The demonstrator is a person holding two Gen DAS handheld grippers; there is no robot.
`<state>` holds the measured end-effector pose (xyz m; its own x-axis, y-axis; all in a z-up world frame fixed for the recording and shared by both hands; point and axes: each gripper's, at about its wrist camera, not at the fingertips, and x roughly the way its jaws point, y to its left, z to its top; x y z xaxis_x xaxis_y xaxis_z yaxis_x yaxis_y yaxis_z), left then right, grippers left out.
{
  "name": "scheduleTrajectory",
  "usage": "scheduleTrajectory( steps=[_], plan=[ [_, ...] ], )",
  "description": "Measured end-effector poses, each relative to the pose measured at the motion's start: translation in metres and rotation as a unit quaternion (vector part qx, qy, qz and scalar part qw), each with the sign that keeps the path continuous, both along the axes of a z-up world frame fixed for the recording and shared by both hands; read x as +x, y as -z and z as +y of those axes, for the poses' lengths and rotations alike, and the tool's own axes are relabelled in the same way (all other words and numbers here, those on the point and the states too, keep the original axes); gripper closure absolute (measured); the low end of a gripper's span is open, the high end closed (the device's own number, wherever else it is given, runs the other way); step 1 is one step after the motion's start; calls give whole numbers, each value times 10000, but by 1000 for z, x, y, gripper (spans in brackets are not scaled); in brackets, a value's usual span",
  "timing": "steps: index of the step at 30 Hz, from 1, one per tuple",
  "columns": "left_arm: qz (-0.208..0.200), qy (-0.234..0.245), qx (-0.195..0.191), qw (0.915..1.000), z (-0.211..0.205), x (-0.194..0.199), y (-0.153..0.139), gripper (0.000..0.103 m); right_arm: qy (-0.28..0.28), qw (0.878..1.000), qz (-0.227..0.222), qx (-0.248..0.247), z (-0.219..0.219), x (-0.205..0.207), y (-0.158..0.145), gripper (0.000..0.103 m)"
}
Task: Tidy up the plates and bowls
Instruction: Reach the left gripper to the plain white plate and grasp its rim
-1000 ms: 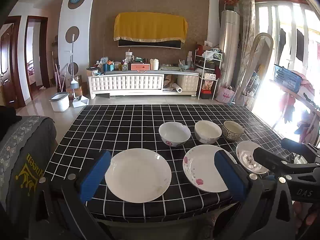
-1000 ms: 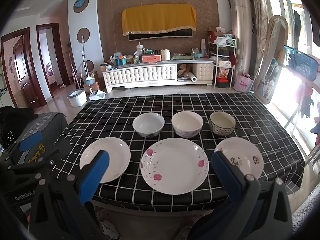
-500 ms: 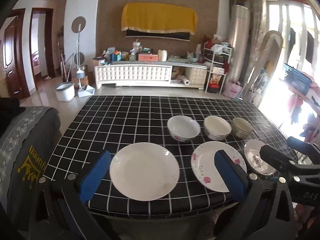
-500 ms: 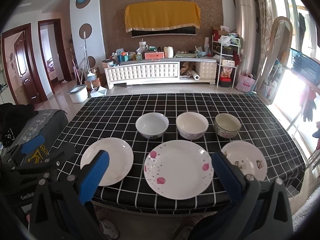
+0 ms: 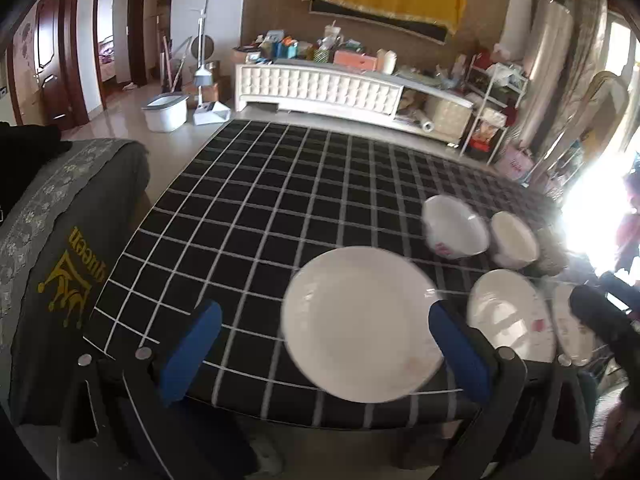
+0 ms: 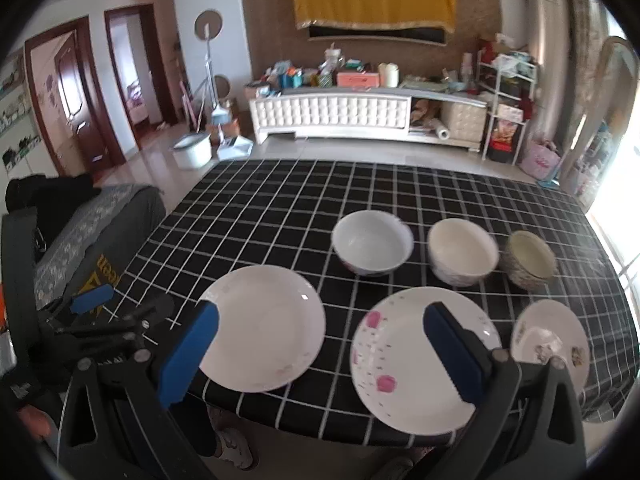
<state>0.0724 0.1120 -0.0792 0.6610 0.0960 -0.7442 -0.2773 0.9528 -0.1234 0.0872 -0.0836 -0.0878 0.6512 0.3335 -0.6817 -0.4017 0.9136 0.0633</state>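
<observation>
Both grippers — left gripper (image 5: 324,354) and right gripper (image 6: 320,352) — hang wide open, holding nothing. Around the plain white plate (image 6: 262,326): flower plate (image 6: 400,356) beside it, three bowls behind (image 6: 372,246).

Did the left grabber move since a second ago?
Yes. The left gripper swung to the left: in its own view the plain white plate and the bowls slid rightward, and the grey cloth looms larger.
</observation>
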Motion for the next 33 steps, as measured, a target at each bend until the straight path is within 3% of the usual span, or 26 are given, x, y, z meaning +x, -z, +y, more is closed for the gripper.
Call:
scheduleTrajectory(
  steps=[2, 6, 13, 20, 24, 25, 28, 33],
  plan=[
    [146, -152, 75, 9998, 9, 7, 15, 1, -81, 9999, 102, -61, 11, 8, 9, 0],
    [624, -101, -482, 9968, 34, 22, 51, 1, -74, 9990, 328, -301, 28, 24, 32, 0],
    [882, -100, -1117, 9898, 61, 41, 78, 1, -216, 9951, 867, -424, 43, 50, 73, 0],
    [1013, 6, -1315, 9861, 66, 53, 92, 1, -137, 9906, 1241, -550, 51, 68, 102, 0],
    [1056, 108, -1239, 9866, 63, 59, 98, 2, -147, 9904, 1154, -743, 54, 71, 109, 9],
    [1060, 133, -1192, 9871, 62, 61, 99, 4, -211, 9899, 1167, -770, 56, 73, 112, 11],
    [1129, 180, -1167, 9866, 61, 64, 104, 21, -300, 9883, 1252, -813, 59, 76, 118, 22],
    [1376, 211, -1208, 9829, 64, 65, 113, 45, -74, 9844, 1508, -907, 54, 86, 130, 34]
  ],
)
